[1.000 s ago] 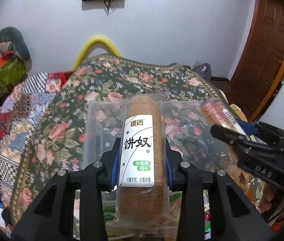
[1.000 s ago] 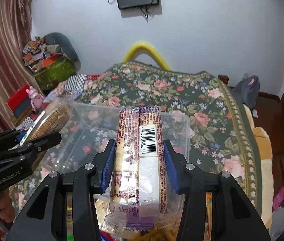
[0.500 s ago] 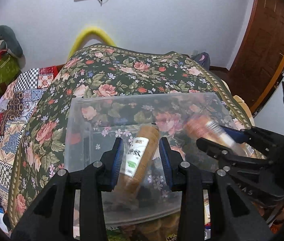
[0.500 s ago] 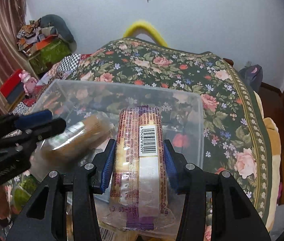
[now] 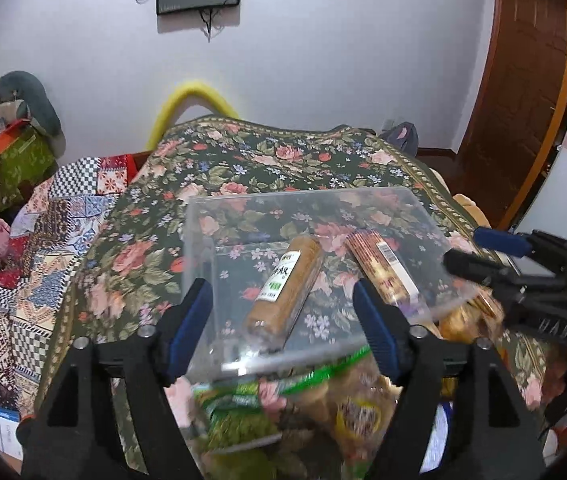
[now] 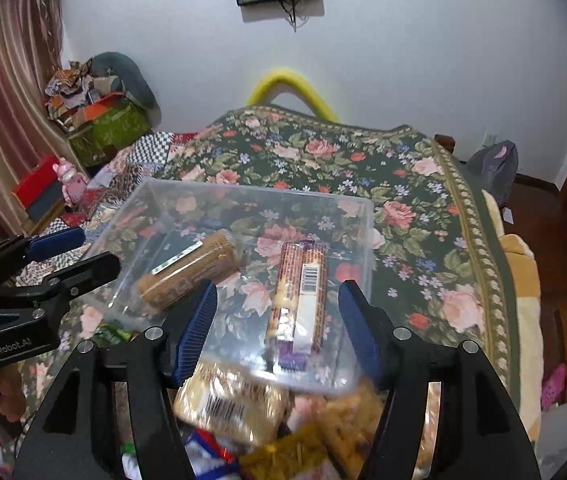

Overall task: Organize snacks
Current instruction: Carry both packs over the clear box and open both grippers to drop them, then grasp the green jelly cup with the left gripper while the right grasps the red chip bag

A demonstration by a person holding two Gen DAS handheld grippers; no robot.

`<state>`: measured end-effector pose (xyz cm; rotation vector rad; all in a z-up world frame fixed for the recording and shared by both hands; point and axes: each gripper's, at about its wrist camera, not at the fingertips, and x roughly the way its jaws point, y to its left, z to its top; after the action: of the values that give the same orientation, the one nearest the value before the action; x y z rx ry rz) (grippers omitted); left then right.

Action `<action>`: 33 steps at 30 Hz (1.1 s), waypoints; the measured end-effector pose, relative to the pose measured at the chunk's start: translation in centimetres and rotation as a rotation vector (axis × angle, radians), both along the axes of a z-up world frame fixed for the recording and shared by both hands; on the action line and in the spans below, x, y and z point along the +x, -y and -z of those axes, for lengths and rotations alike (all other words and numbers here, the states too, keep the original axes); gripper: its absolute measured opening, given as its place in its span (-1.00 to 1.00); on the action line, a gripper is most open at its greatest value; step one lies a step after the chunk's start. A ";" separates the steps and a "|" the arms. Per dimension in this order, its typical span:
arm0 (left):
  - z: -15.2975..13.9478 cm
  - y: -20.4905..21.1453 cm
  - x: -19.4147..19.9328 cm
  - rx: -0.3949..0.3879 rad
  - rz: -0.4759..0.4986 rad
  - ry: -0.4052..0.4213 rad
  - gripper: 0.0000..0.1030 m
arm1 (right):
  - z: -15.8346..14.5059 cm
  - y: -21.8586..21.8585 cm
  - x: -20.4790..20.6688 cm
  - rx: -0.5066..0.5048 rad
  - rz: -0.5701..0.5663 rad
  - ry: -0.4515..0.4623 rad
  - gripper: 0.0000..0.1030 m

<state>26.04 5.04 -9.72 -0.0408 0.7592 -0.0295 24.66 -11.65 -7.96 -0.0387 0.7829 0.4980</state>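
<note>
A clear plastic box (image 5: 303, 196) sits on the flowered bedspread. Two biscuit rolls lie loose inside it. The brown roll with the white label (image 5: 283, 284) rests just beyond my left gripper (image 5: 283, 326), whose jaws are opening with the pads clear of it. The barcode roll in purple-brown wrap (image 6: 299, 300) lies ahead of my right gripper (image 6: 279, 328), whose jaws are also opening and not touching it. In the right wrist view the brown roll (image 6: 187, 268) is at the left, near the left gripper (image 6: 91, 250). The right gripper (image 5: 465, 246) shows at the box's right edge.
A heap of snack packets (image 5: 283, 408) lies in front of the box, under both grippers, and shows again as the packet pile (image 6: 243, 404). The bedspread (image 6: 403, 208) stretches behind the box. A patchwork quilt (image 5: 43, 260) and stacked belongings are at the left.
Both grippers have let go: each roll that was clamped between the pads a second ago now lies inside the clear box. Both sets of jaws have spread and drawn back a little.
</note>
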 end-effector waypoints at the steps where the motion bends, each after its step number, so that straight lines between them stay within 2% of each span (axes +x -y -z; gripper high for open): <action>1: -0.3 -0.2 -0.8 -0.004 0.000 0.006 0.52 | -0.3 0.4 -0.4 0.004 0.002 0.007 0.17; 4: -0.6 -1.1 -2.9 -0.019 -0.006 0.015 0.63 | -0.9 1.6 -2.0 0.015 0.010 0.027 0.18; 13: 1.5 -2.7 -7.7 -0.016 -0.019 -0.034 0.64 | -0.3 4.8 -5.5 0.010 0.049 0.035 0.27; 21: 4.8 -3.0 -10.1 -0.009 -0.023 -0.081 0.64 | 3.3 7.3 -7.5 -0.027 0.097 -0.057 0.29; 29: 8.2 -3.5 -10.6 -0.069 -0.010 -0.135 0.64 | 7.6 7.6 -9.6 -0.062 0.110 -0.161 0.51; 33: 9.7 -3.1 -10.1 -0.050 0.005 -0.163 0.64 | 8.9 7.0 -10.2 -0.083 0.101 -0.187 0.59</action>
<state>15.89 8.10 -19.43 -0.0895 0.9212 -0.0500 14.47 -18.64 -16.91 -0.0294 0.9837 0.3767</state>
